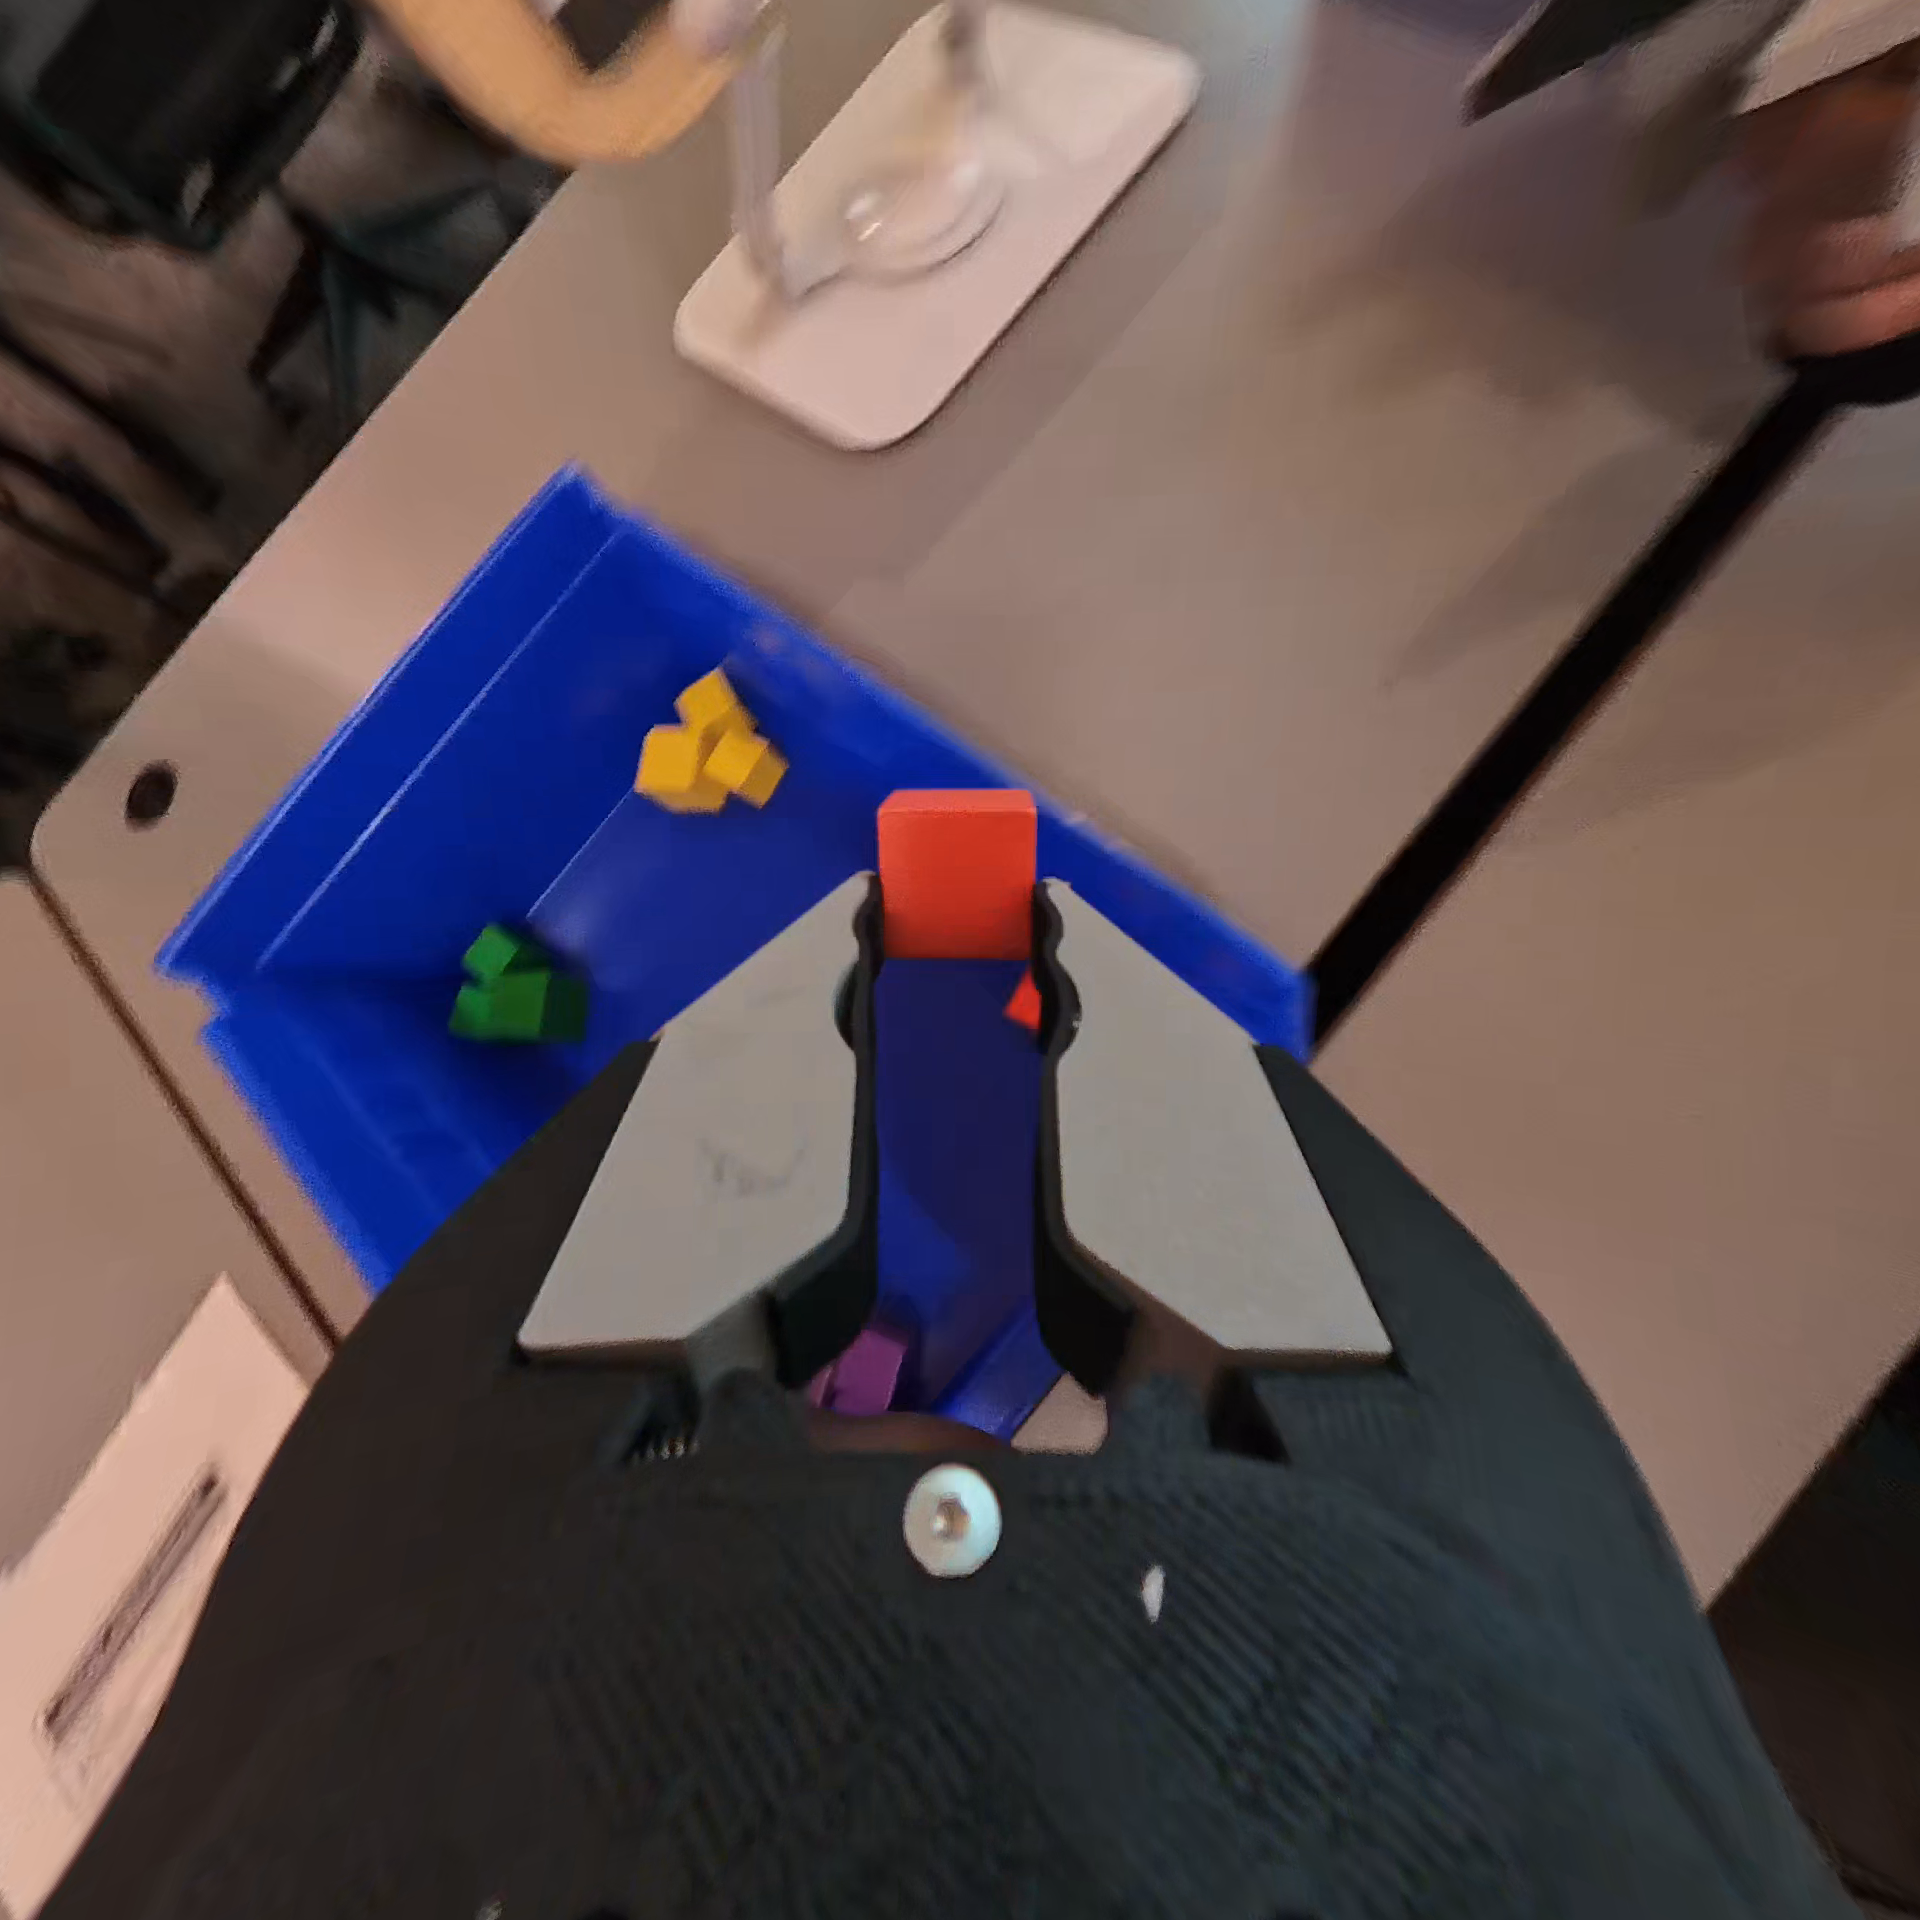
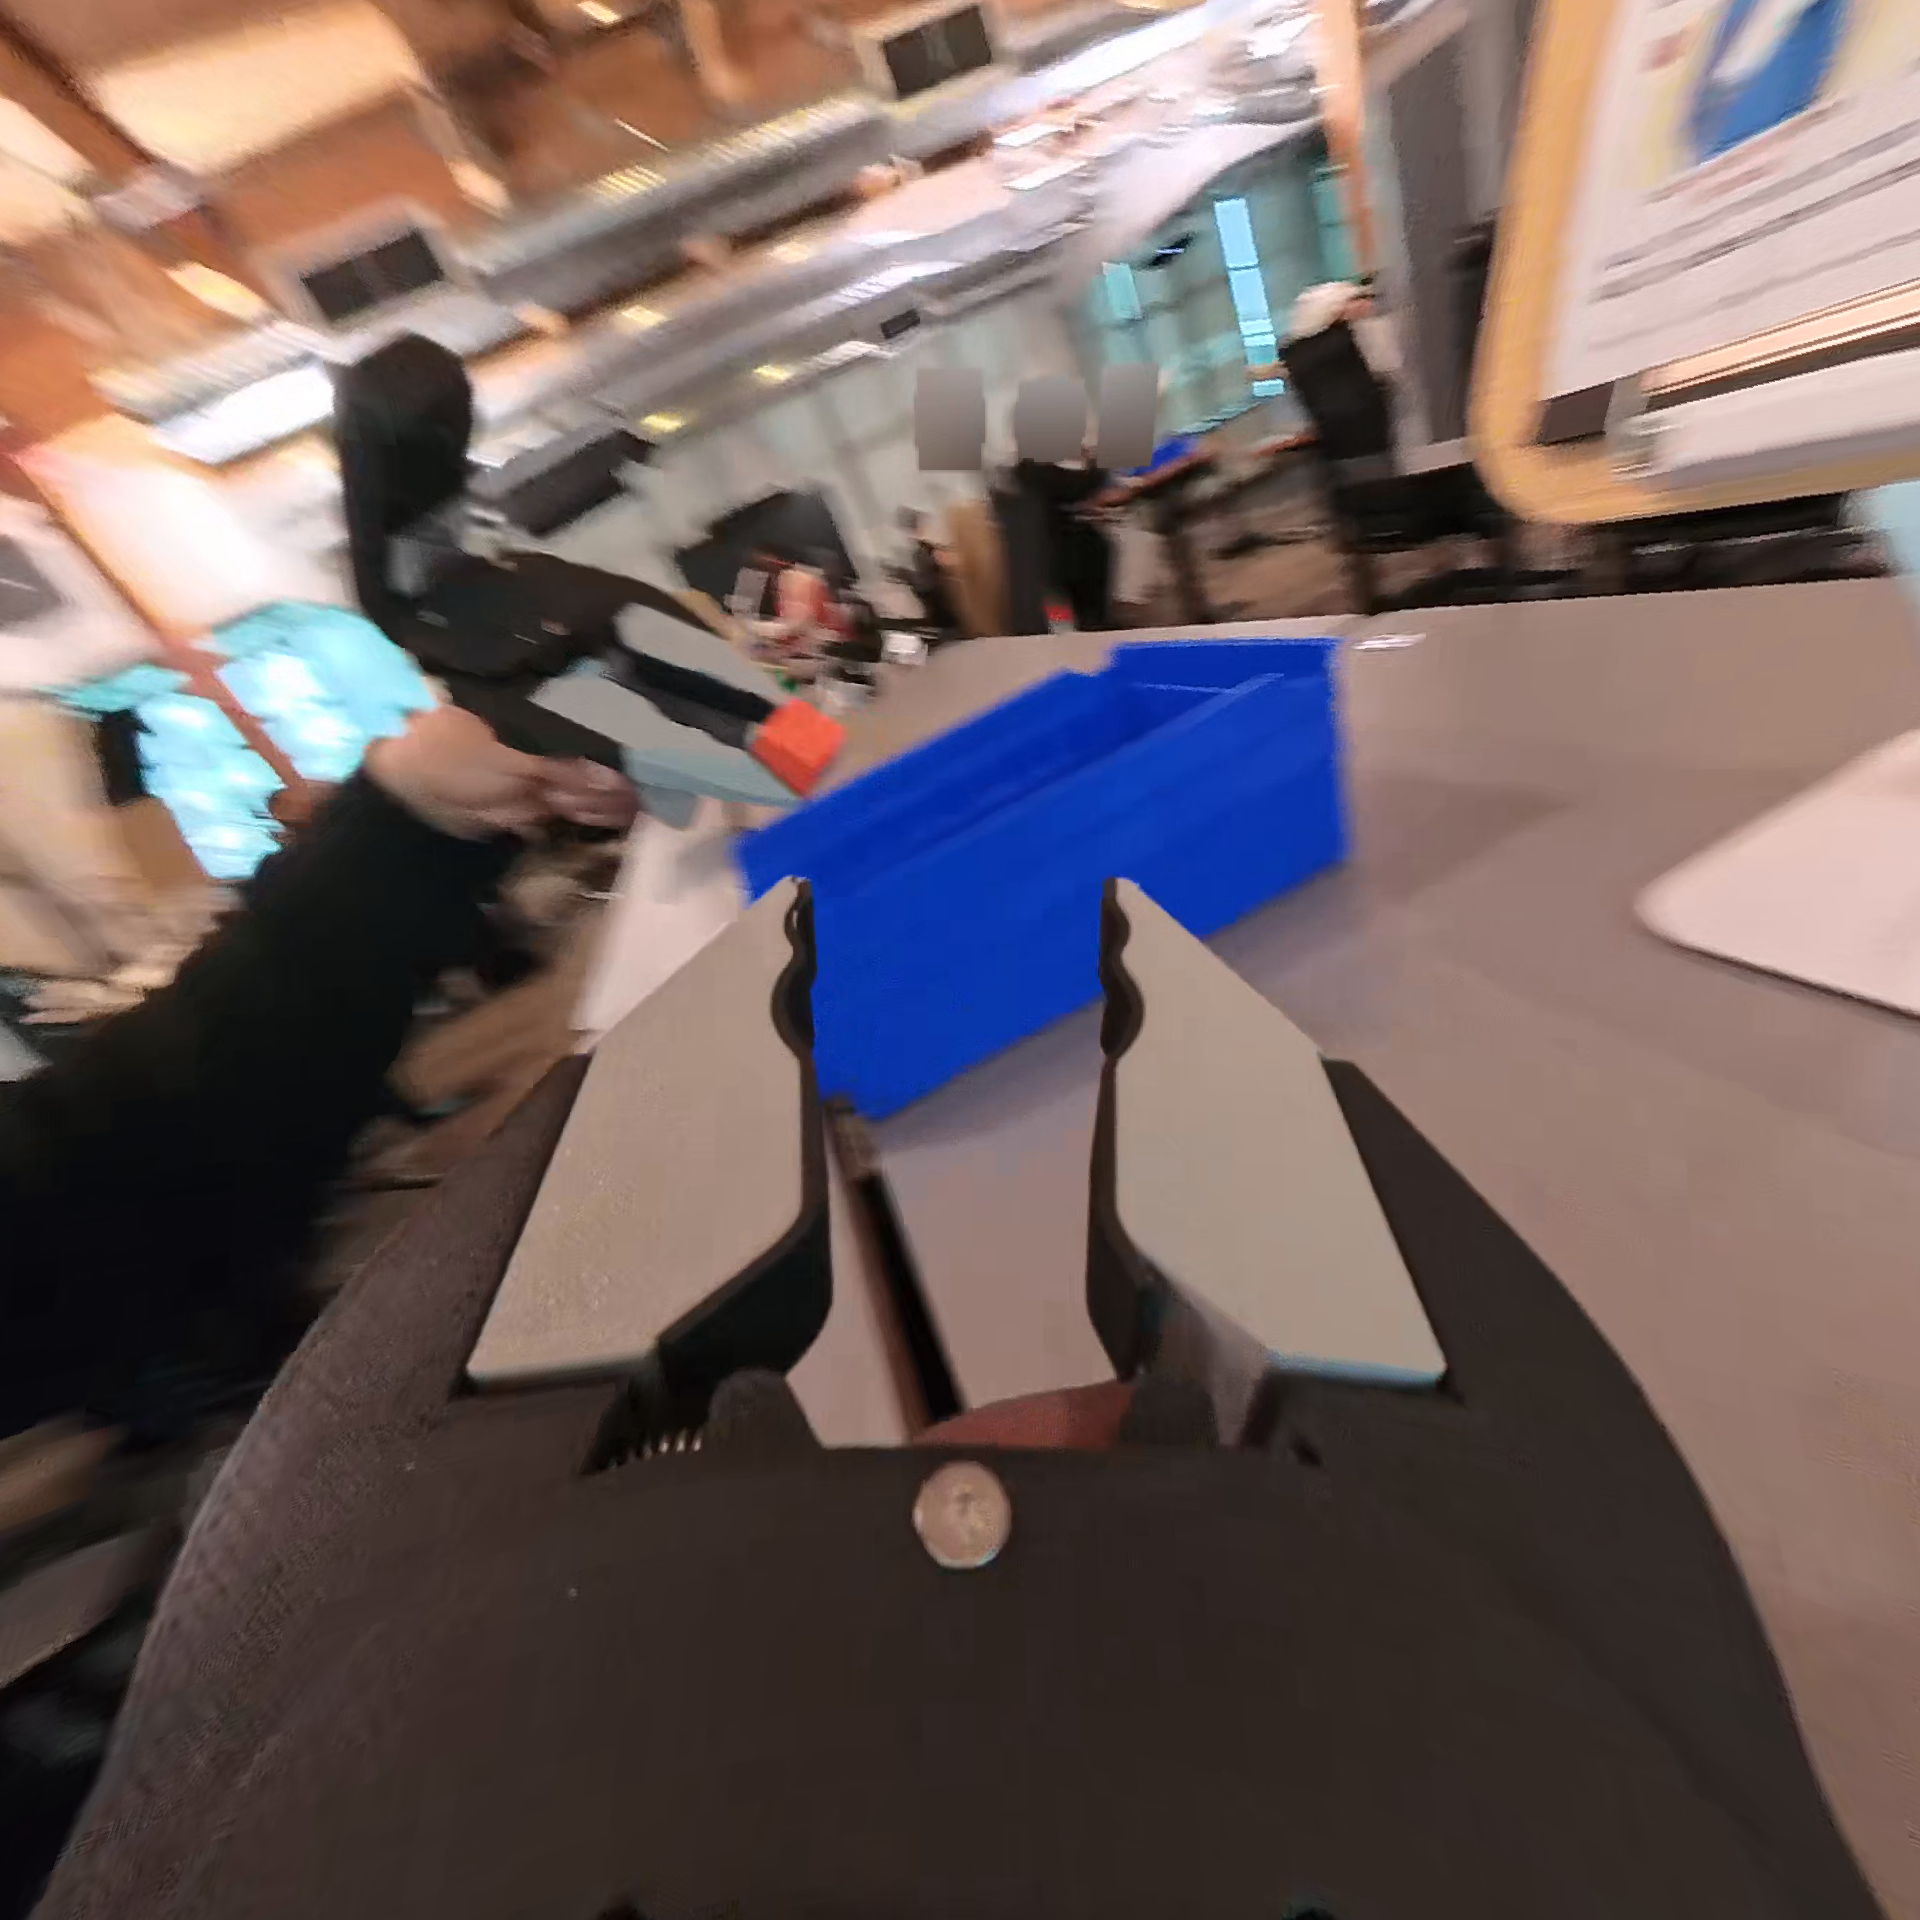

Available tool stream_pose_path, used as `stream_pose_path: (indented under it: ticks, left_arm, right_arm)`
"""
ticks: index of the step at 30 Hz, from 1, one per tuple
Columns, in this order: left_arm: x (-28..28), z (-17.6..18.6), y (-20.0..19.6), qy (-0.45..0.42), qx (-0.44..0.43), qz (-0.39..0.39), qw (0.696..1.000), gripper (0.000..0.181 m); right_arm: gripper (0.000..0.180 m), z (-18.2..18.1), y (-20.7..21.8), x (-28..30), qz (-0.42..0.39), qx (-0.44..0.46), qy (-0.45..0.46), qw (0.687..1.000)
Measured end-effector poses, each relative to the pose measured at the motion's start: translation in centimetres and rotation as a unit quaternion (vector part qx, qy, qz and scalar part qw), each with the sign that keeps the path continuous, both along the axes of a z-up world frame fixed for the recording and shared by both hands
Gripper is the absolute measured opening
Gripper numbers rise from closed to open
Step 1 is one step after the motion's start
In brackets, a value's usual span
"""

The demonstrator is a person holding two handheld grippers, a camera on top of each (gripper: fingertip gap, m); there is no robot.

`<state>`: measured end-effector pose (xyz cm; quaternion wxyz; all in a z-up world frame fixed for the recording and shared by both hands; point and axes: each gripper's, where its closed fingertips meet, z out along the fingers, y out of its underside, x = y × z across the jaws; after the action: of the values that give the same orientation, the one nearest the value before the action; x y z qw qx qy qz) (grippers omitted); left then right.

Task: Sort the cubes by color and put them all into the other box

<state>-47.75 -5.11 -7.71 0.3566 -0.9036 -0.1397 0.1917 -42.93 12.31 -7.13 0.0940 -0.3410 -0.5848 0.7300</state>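
My left gripper (image 1: 956, 894) is shut on a red cube (image 1: 956, 873) and holds it above the near side of a blue box (image 1: 416, 748). Inside the box lie a clump of yellow cubes (image 1: 712, 743), a clump of green cubes (image 1: 516, 987), a bit of another red cube (image 1: 1025, 1003) and purple cubes (image 1: 868, 1371) seen between my fingers. In the right wrist view the left gripper (image 2: 774, 743) shows with the red cube (image 2: 798, 740) over the blue box's (image 2: 1039, 894) left end. My right gripper (image 2: 956, 914) is open and empty, off to the box's side.
A white flat stand base (image 1: 935, 260) with a clear post stands on the grey table beyond the box; its corner shows in the right wrist view (image 2: 1797, 894). A white paper (image 1: 135, 1558) lies at the left. A dark table seam (image 1: 1558, 665) runs at right. People stand far behind.
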Motion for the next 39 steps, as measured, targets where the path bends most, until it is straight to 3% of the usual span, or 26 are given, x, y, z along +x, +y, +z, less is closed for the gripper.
stream_pose_path:
  ticks: [1,7,12,17,20,29,39]
  left_arm:
    - [1.2,0.2,1.3,0.009,0.004,-0.032,0.999,0.026]
    - [8.6,0.7,9.0,0.021,0.060,-0.189,0.980,0.026]
    - [11.3,0.4,13.0,0.047,0.072,-0.248,0.965,0.026]
    - [11.1,1.2,14.5,0.070,0.098,-0.252,0.960,0.026]
    - [11.1,1.9,14.9,0.086,0.113,-0.257,0.956,0.026]
    - [11.4,1.7,16.1,0.090,0.119,-0.271,0.951,0.026]
    - [9.1,1.0,16.4,0.099,0.114,-0.190,0.970,0.029]
  right_arm:
    - [0.051,0.5,-0.7,1.0,0.044,-0.026,-0.005,0.999]
    - [0.057,1.1,-4.7,6.0,0.227,-0.061,-0.029,0.972]
    - [0.053,1.8,-5.1,7.1,0.271,-0.105,-0.050,0.956]
    - [0.043,2.6,-3.9,6.4,0.269,-0.153,-0.070,0.948]
    - [0.050,2.1,-3.9,5.9,0.263,-0.152,-0.087,0.949]
    - [0.035,3.0,-3.5,6.6,0.312,-0.209,-0.110,0.920]
    - [0.024,2.4,-1.9,4.4,0.245,-0.199,-0.106,0.943]
